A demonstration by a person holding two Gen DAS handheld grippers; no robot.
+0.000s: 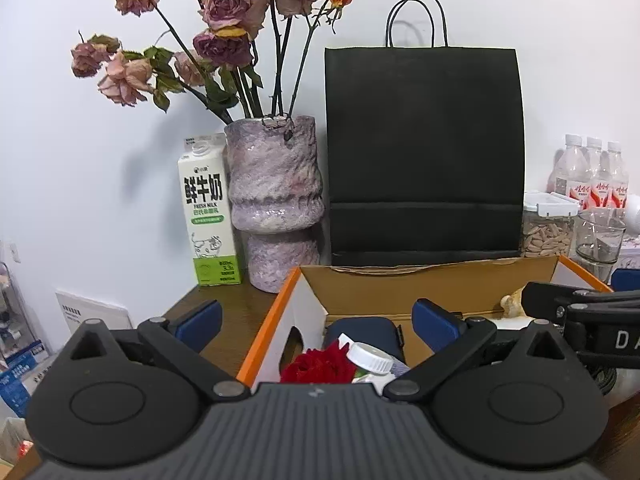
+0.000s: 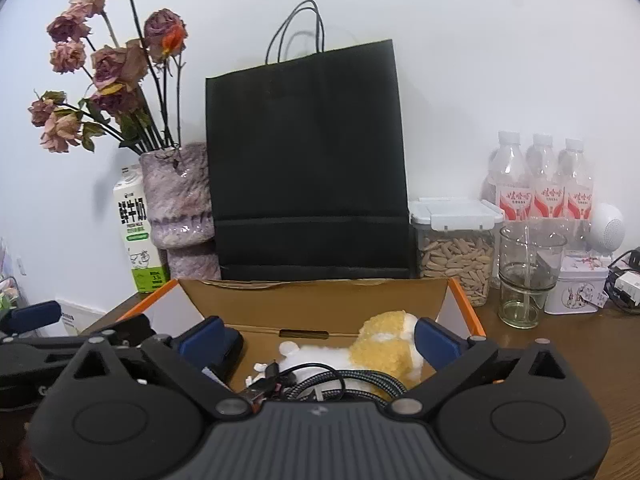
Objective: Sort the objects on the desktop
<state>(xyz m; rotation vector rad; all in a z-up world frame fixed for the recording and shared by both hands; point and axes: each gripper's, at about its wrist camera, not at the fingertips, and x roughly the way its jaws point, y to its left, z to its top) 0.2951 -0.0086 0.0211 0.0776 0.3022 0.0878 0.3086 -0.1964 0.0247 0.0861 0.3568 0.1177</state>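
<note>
my right hand-held gripper [image 2: 316, 338] hangs open over the cardboard box [image 2: 320, 300]; the plush toy [image 2: 380, 350] lies low centre between its fingers, long axis left-right. my left hand-held gripper [image 1: 316, 320] is open, empty.

cardboard box [image 2: 320, 300]: plain brown inside, orange rim, white side flaps
plush toy [image 2: 384, 348]: yellow-tan and white patches
artificial rose [image 1: 320, 366]: deep red
pill bottle [image 1: 370, 360]: white cap and body
cables [image 2: 340, 384]: black, one braided grey and black
paper bag [image 1: 424, 148]: solid black, black cord handles
vase [image 1: 276, 196]: mottled mauve and white glaze
dried roses [image 1: 228, 12]: faded pink and dusky purple, one orange-red bud
milk carton [image 1: 208, 216]: white with black characters, green base band, cow drawing
water bottles [image 2: 540, 184]: clear, red and white labels
tabletop [image 2: 560, 344]: dark brown wood grain
left claw [image 1: 316, 316]: black arms, blue pads
right claw [image 2: 320, 336]: black arms, blue pads
</note>
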